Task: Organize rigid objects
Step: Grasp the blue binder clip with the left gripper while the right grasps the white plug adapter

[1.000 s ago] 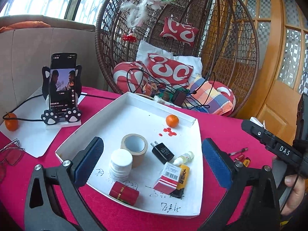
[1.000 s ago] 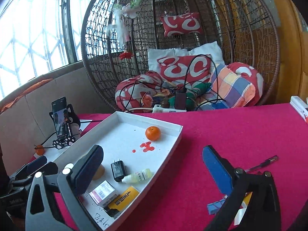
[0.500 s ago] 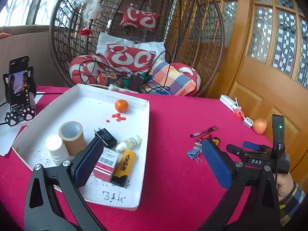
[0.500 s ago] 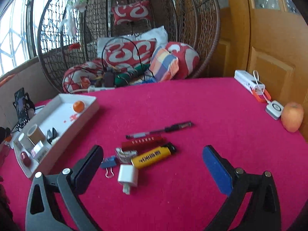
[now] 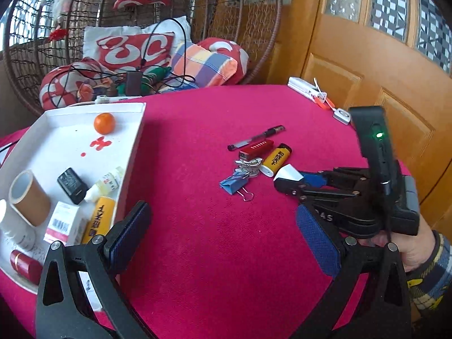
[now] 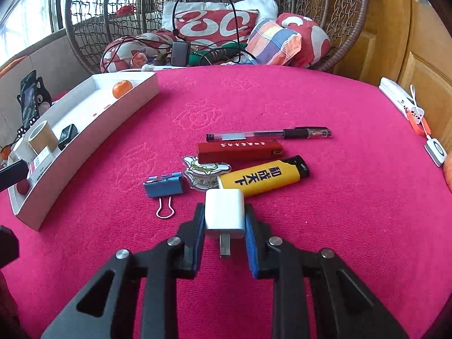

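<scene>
The right gripper is clamped on a white charger plug, likely bound for the white tray; the left gripper hovers spread, empty.

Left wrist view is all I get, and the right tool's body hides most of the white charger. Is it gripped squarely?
Observer: Yes. The right wrist view shows the right tool shut on the white charger, with a blue pad flat on each side.
Operator: Which way do the prongs face?
Observer: Back toward the camera. One metal prong shows between the fingers.
Operator: Anything beyond the tray that I can't see?
Observer: A phone stands in a black cat-shaped holder past the white tray.
</scene>
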Tool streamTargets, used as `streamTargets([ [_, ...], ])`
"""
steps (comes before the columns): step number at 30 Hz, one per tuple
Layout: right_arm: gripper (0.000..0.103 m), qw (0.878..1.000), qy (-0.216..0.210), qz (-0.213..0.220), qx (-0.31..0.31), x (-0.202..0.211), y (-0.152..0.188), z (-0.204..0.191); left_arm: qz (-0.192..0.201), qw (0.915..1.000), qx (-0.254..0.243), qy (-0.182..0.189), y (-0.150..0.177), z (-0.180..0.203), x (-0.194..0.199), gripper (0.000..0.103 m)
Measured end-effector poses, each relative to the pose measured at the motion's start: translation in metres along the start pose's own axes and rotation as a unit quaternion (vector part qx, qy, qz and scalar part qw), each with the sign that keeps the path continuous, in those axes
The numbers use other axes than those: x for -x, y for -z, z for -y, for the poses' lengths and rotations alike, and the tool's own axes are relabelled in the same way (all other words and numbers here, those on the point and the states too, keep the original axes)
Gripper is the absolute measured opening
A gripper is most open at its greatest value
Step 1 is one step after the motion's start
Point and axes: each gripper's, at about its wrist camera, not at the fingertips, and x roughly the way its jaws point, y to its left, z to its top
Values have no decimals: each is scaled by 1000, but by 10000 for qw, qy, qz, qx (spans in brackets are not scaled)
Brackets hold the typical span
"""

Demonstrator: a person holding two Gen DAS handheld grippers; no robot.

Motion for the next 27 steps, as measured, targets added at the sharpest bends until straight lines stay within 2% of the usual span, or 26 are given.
streamTargets([
  [4, 25, 9989, 20, 39, -457, 12, 11, 37, -390, 9992, -12, 90, -10, 6, -41, 103],
  [6, 25, 9973, -41, 58, -732, 16, 15, 55, -558, 9984, 100, -12, -16, 9, -59, 103],
  [8, 25, 9943, -300, 99, -1019, 18, 17, 67, -650, 9976, 160, -194, -23, 12, -74, 103],
  [10, 25, 9934, -374, 112, -1078, 18, 18, 68, -690, 9968, 166, -378, -27, 15, -86, 101],
  [11, 25, 9935, -370, 109, -1071, 18, 18, 68, -726, 9963, 149, -423, -29, 17, -91, 99],
  [13, 25, 9933, -397, 109, -1082, 18, 18, 68, -849, 9951, 81, -496, -28, 19, -102, 86],
  [15, 25, 9919, -497, 125, -1164, 17, 20, 71, -866, 9942, -65, -630, -26, 21, -108, 82],
  [17, 25, 9905, -586, 135, -1237, 17, 20, 74, -849, 9947, -140, -567, -26, 23, -106, 73],
  [20, 25, 9899, -619, 138, -1270, 18, 20, 74, -805, 9948, -285, -557, -26, 26, -104, 50],
  [21, 25, 9898, -624, 139, -1276, 18, 20, 73, -787, 9947, -334, -570, -26, 28, -103, 36],
  [27, 25, 9888, -678, 148, -1324, 18, 20, 75, -767, 9961, -114, -412, -15, 24, -87, 36],
])
